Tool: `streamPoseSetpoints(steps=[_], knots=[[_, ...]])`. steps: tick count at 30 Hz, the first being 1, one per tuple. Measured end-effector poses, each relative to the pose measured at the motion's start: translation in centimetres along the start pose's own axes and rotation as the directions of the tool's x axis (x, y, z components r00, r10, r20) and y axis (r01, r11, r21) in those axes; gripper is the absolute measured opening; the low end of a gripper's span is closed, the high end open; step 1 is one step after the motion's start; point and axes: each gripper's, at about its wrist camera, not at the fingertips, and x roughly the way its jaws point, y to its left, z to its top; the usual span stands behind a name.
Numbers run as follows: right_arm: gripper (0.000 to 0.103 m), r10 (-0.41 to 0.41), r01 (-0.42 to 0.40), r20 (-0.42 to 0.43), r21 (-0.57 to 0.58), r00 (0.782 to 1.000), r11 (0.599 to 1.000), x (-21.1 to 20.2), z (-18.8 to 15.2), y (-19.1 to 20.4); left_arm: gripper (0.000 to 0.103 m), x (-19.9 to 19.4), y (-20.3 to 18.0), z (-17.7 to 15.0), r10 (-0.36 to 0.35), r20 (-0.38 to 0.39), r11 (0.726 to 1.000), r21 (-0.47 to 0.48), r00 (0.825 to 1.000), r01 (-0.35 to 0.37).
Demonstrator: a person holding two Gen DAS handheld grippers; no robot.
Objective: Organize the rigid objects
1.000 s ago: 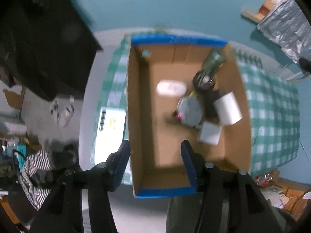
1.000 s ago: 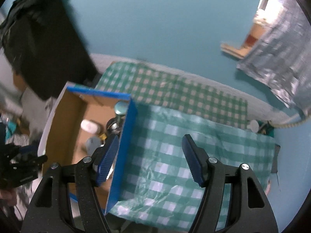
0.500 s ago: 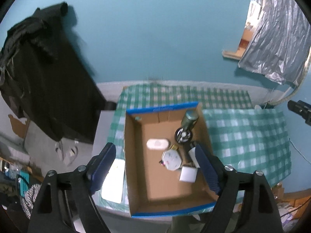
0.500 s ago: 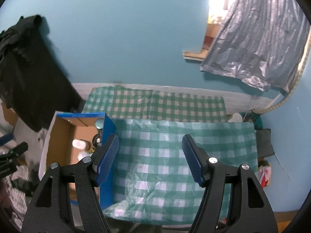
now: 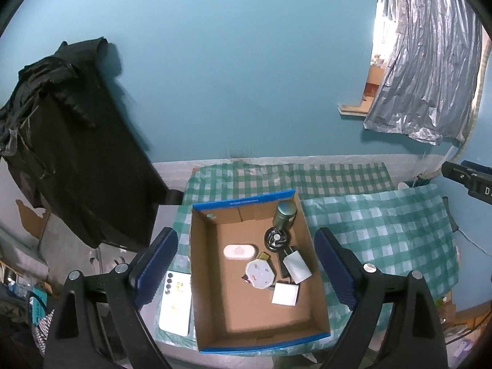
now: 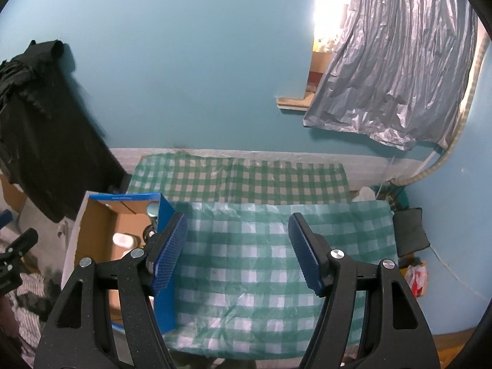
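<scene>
Left gripper (image 5: 246, 264) and right gripper (image 6: 238, 253), black speckled frames, blue ridged pads (image 6: 169, 250), silver screws (image 5: 368, 267)

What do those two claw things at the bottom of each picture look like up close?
The left gripper and right gripper look alike: black, speckled plastic frames shaped like forked arms, fastened with round silver screws. Each ends in two flat blue fingers with a fine ribbed texture. No cables, sleeves or hands show.
</scene>
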Motion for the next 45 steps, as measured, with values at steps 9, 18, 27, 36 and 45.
streamPoseSetpoints(steps=[9,18,27,36,45], knots=[[0.068,0.001,-0.001,-0.007,0.001,1.000,1.000,-0.3,-0.1,-0.5,0.092,-0.6,-0.4,0.2,0.014,0.007,1.000,0.011,1.000,-0.014],[0.068,0.002,-0.002,-0.011,0.005,1.000,1.000,-0.2,0.0,-0.7,0.092,-0.2,-0.6,0.3,0.009,-0.015,1.000,0.001,1.000,-0.009],[0.068,0.003,-0.003,-0.012,0.002,1.000,1.000,-0.2,0.0,-0.7,0.092,0.0,-0.8,0.3,-0.005,-0.038,1.000,-0.001,0.999,0.004],[0.068,-0.002,0.002,-0.008,0.005,1.000,1.000,-0.1,0.0,-0.8,0.092,0.0,-0.8,0.4,-0.001,-0.038,1.000,0.000,0.999,0.001],[0.068,0.000,0.000,-0.018,-0.008,1.000,1.000,0.6,0.2,-1.0,0.092,0.5,-1.7,0.5,-0.002,-0.055,1.000,0.019,0.998,0.003]])
